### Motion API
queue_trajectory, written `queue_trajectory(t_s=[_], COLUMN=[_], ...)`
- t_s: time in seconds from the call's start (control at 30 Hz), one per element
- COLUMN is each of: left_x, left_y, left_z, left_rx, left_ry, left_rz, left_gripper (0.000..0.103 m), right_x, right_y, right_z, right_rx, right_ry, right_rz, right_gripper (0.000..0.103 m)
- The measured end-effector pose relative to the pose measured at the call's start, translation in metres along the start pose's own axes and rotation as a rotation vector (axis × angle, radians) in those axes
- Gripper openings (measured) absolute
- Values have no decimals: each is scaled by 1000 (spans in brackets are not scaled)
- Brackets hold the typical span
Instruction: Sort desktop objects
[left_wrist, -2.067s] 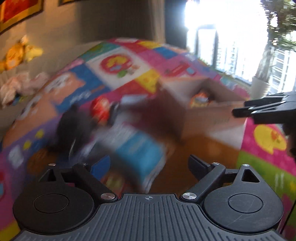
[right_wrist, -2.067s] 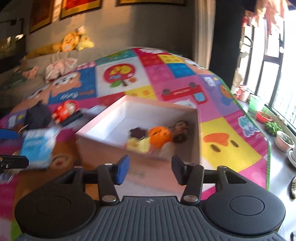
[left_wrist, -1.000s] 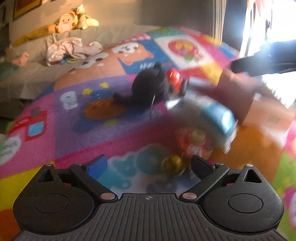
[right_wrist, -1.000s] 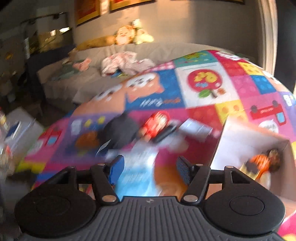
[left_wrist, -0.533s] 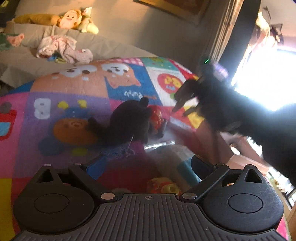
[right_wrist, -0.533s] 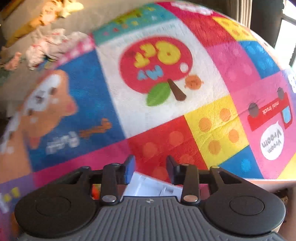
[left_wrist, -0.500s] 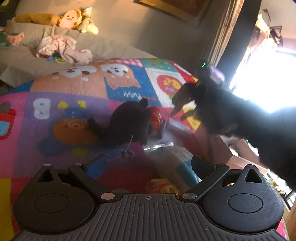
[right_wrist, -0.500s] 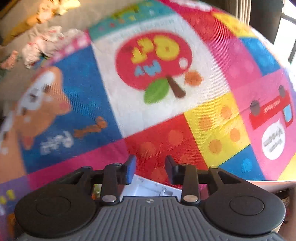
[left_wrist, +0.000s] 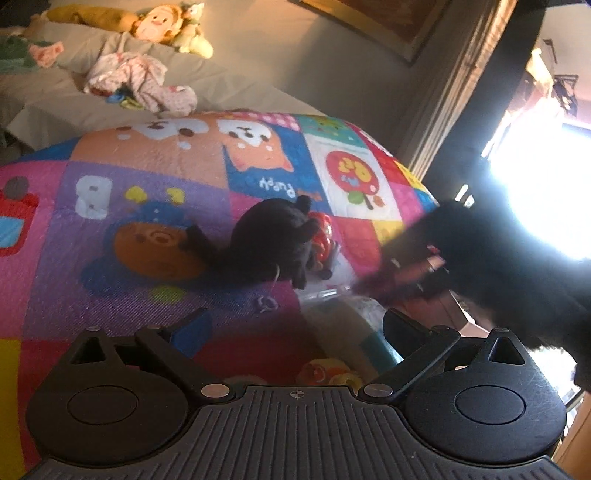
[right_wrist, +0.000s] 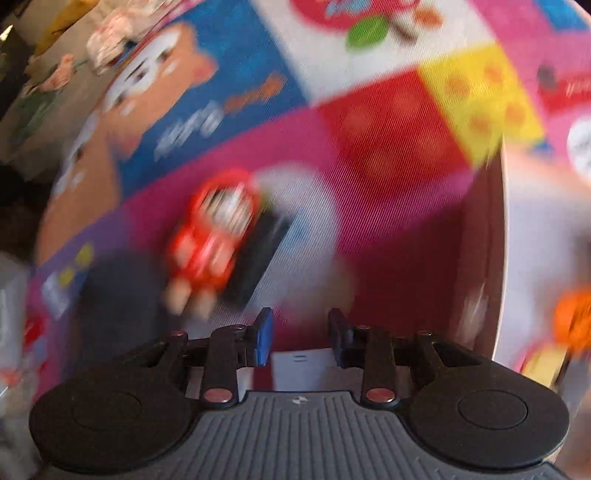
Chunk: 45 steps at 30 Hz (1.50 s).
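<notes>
From our left wrist, the left gripper (left_wrist: 295, 325) hangs wide and empty over the play mat (left_wrist: 110, 295). A black plush toy (left_wrist: 273, 240), a red toy car (left_wrist: 323, 236) touching it, a blue-and-white pack (left_wrist: 354, 325) and a small orange figure (left_wrist: 325, 373) are not yet sorted.

From our right wrist, much blurred, the right gripper (right_wrist: 300, 341) has just been closing to a narrow gap, with nothing clearly pinched. The red car (right_wrist: 214, 240) lies ahead; the cardboard box (right_wrist: 498, 258) at right already holds an orange toy (right_wrist: 572, 325). We judge most sorting remains.
</notes>
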<state>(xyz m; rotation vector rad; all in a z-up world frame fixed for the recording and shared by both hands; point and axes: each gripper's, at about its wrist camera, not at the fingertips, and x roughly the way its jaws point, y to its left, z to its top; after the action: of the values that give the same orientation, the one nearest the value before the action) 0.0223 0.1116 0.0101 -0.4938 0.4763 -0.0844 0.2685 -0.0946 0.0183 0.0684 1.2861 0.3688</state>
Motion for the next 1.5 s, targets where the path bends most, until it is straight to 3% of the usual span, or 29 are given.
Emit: queue_trajectory(t_s=[0.07, 0.13, 0.2, 0.23, 0.27, 0.33, 0.4, 0.47, 0.57, 0.63, 0.7, 0.73, 0.8, 0.87, 0.93, 1.03, 1.1, 1.17, 1.27, 1.33, 1.5], left_x=[0, 0, 0, 0, 0, 2, 2, 2, 4, 4, 4, 5, 5, 3, -1, -8, -5, 6, 39, 65, 86], left_y=[1, 0, -1, -2, -2, -3, -3, -4, -6, -7, -6, -6, -5, -9, -22, -57, -85, -112, -145, -154, -158], left_z=[0, 0, -1, -1, -1, -1, -1, -2, -2, -3, -3, -3, -3, -3, -3, -4, -2, -3, -13, -21, -23], left_rx=[-8, -2, 7, 9, 10, 10, 13, 18, 30, 37, 33, 28, 22, 39, 120, 283, 366, 451, 563, 597, 777], left_ry=[2, 2, -2, -1, 1, 7, 7, 6, 8, 12, 14, 16, 19, 11, 2, 13, 46, 89, 214, 275, 281], left_rz=[2, 5, 6, 6, 7, 8, 12, 18, 29, 31, 32, 35, 43, 53, 69, 31, -22, -72, -118, -58, 124], left_gripper=[102, 102, 102, 102, 102, 102, 102, 102, 102, 102, 102, 102, 102, 102, 102, 102, 102, 102, 102, 102, 102], right_x=[-10, -29, -64, -87, -107, -138, -150, -148, -135, -124, -117, -113, -108, -103, -101, -112, -120, -122, -117, -117, -117], right_y=[5, 10, 11, 7, 1, -23, -56, -96, -153, -174, -183, -178, -169, -159, -145, -130, -125, -123, -108, -97, -94], right_z=[-20, -44, -65, -79, -90, -109, -118, -120, -125, -132, -138, -138, -140, -143, -141, -151, -165, -182, -213, -230, -263], right_rx=[-23, -64, -154, -209, -245, -253, -191, -66, 112, 186, 227, 224, 175, 101, 41, -7, 2, 24, -13, -39, -37], right_ry=[41, 12, -142, -266, -379, -580, -653, -630, -572, -545, -531, -531, -549, -555, -577, -660, -690, -682, -670, -691, -732], right_rz=[42, 55, 26, -15, -69, -214, -389, -495, -503, -456, -321, -259, -282, -244, -219, -282, -254, -172, -128, -139, -166], right_gripper=[32, 32, 32, 38, 50, 60, 60, 59, 56, 56, 56, 60, 60, 60, 59, 66, 73, 77, 78, 78, 81])
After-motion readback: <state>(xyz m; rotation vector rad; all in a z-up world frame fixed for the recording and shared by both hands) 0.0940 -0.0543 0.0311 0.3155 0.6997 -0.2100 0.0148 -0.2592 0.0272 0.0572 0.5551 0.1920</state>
